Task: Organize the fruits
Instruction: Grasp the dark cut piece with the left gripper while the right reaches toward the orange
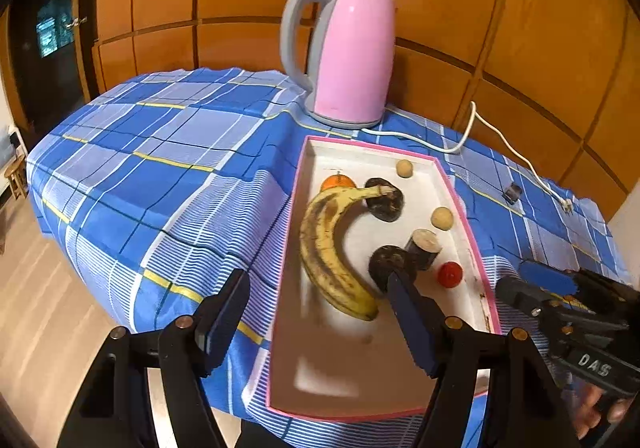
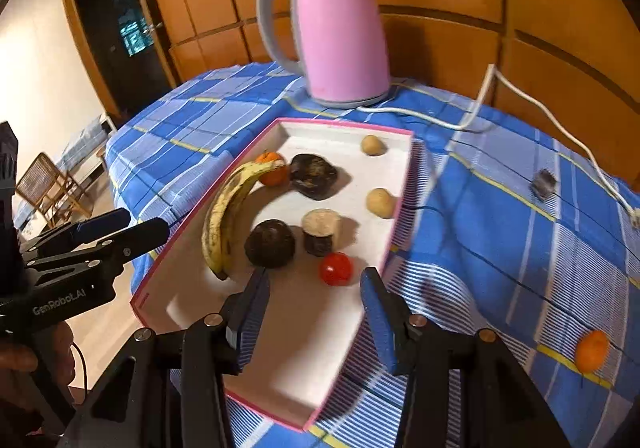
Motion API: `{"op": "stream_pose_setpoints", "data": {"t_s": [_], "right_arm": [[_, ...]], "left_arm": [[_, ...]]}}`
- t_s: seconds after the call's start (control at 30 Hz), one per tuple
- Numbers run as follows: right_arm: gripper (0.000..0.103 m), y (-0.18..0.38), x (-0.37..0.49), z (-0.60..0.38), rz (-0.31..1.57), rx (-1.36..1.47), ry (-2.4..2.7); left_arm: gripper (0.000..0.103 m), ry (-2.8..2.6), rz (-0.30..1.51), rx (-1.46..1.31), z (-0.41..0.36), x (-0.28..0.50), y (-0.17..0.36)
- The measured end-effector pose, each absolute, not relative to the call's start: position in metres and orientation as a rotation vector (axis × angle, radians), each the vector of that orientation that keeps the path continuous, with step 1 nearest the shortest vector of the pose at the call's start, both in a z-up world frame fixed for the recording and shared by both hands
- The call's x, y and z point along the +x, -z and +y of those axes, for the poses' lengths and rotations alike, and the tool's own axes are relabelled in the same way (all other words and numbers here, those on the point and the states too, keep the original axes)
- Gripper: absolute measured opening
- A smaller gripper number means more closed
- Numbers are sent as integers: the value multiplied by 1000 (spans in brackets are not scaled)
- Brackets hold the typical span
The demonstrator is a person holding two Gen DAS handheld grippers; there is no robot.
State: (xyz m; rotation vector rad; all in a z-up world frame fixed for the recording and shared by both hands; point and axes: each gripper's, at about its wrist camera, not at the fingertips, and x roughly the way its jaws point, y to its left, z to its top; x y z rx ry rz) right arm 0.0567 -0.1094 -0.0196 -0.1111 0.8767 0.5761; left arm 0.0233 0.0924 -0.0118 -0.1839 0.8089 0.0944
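Note:
A pink-rimmed white tray point(image 1: 472, 215) point(image 2: 400, 187) lies on the blue checked tablecloth. In it lie a spotted banana point(image 1: 324, 248) point(image 2: 228, 215), an orange point(image 1: 338, 181) point(image 2: 274, 167), dark fruits point(image 1: 386, 199) point(image 2: 270, 244), two tan balls point(image 1: 442, 216) point(image 2: 380, 201), a cut stump-like piece point(image 2: 320, 232) and a red tomato point(image 1: 450, 274) point(image 2: 336, 268). Another orange point(image 2: 592, 351) lies on the cloth right of the tray. My left gripper point(image 1: 320, 324) is open over the tray's near left rim. My right gripper point(image 2: 316, 322) is open and empty above the tray's near end.
A pink kettle point(image 1: 348, 55) point(image 2: 340, 35) stands behind the tray, its white cord point(image 1: 480, 127) point(image 2: 520, 95) trailing right across the cloth. A small dark object point(image 1: 512, 192) point(image 2: 543, 181) lies right of the tray. The table edge drops off at left.

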Motion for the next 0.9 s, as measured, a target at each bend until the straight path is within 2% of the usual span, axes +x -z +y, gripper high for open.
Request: {"op": "stream_pose_setpoints", "data": {"t_s": [0.9], "right_arm": [[48, 17, 39, -281, 873, 117, -109]], "left_arm": [[72, 159, 819, -13, 2, 50, -3]]}}
